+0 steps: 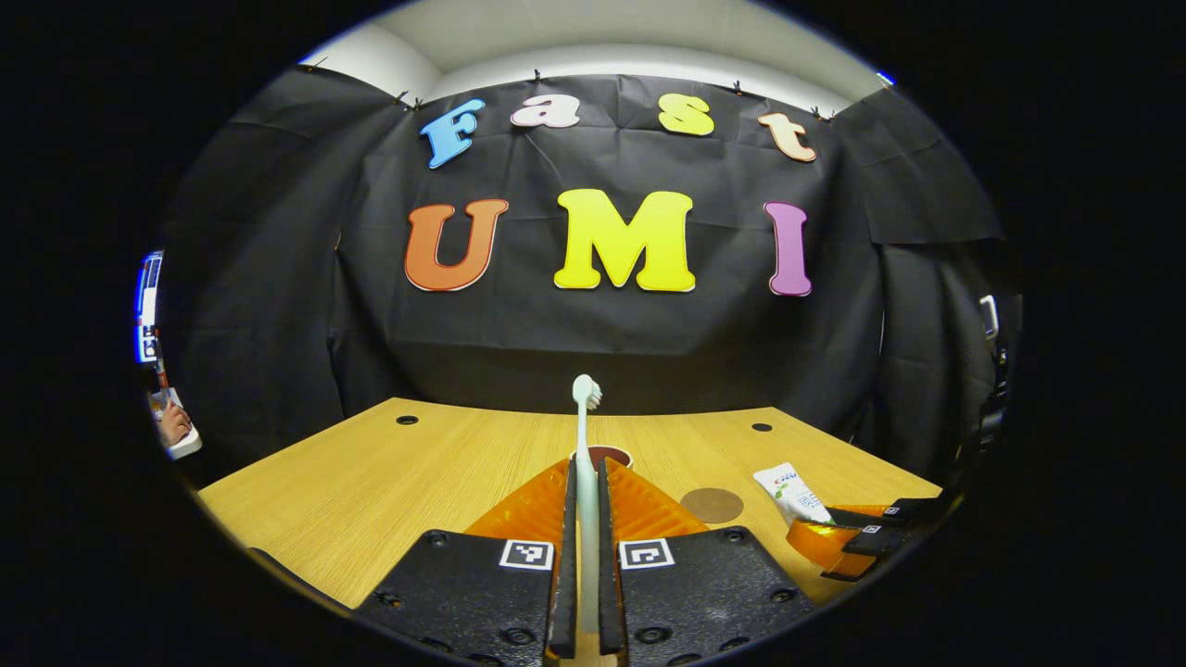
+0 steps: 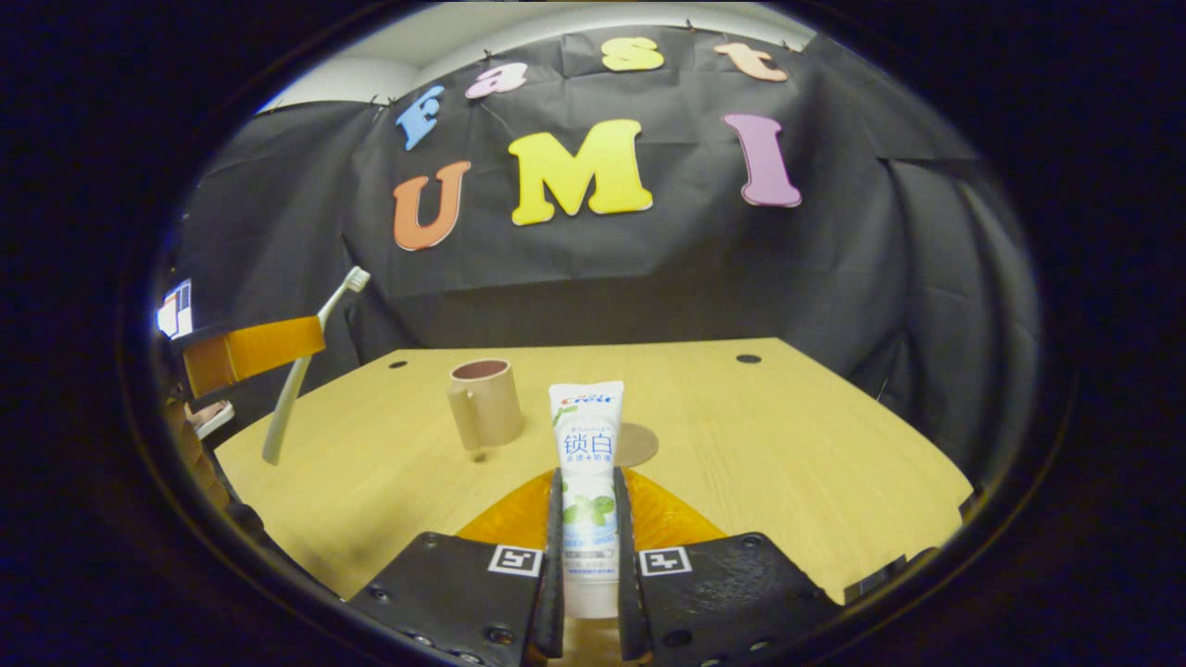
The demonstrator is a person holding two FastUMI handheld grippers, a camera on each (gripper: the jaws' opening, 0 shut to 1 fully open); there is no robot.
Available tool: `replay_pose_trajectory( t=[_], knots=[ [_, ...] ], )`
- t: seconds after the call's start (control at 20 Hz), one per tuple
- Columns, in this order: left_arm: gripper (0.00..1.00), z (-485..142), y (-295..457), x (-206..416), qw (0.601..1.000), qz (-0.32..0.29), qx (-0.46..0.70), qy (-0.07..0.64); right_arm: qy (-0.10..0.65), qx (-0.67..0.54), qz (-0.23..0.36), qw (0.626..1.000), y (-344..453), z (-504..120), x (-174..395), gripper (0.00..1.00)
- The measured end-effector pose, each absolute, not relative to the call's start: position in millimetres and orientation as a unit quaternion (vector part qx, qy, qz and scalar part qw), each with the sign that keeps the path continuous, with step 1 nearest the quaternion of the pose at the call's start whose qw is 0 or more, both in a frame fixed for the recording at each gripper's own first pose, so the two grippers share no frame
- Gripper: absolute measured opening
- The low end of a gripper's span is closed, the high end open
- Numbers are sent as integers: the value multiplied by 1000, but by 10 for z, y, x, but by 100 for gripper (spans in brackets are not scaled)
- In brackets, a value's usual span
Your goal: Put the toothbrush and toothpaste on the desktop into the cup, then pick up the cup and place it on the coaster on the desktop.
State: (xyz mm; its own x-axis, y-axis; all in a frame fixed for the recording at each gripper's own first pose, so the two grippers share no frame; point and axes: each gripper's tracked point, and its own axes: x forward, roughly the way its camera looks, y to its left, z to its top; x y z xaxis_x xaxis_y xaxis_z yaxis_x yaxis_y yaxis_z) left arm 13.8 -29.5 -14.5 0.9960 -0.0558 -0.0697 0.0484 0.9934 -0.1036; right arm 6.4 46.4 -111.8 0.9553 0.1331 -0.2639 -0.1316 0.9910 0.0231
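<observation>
Grippers are each carrying one item above the desktop [image 2: 760, 435], so the step in hand is judged to be loading the cup [image 2: 485, 403]. The left gripper [image 1: 586, 519] is holding its jaws nearly closed, both fingers pressing on the handle of the toothbrush [image 1: 585, 463], which is standing upright with its bristled head uppermost; in the right gripper view the brush is hanging tilted, well left of the cup. The right gripper [image 2: 588, 528] is clamping the toothpaste [image 2: 587, 463] between both fingers, the tube pointing forward with its flat crimped end away from the camera.

To do the step well, each item is best brought directly over the cup's mouth, tipped toward vertical, lowered until its lower end is inside the rim, and only then released; one item at a time is advisable, since both grippers converging on one small opening are risking a collision or tipping the cup.

The cup is standing upright on the desktop, handle toward the left in the right gripper view, looking like a plain tan mug with a darker interior. The coaster [image 2: 637, 443], a flat brown disc, is lying just beside it, apart from its base.
</observation>
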Motion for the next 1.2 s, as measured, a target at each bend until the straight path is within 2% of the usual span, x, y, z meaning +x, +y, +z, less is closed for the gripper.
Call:
replay_pose_trajectory(
  t=[0.55, 0.95, 1.2],
  knots=[
    [11, 365, -235, 1059, 999, -26, -21, 19, 96, -2, 87, 992, 421, -907, -83, 24],
    [11, 221, -411, 1693, 999, -29, -15, 37, 113, 3, 79, 990, 251, -1084, -39, 23],
    [14, 79, -421, 1766, 998, -25, -24, 54, 121, 7, 77, 990, 206, -1156, -5, 23]
  ],
)
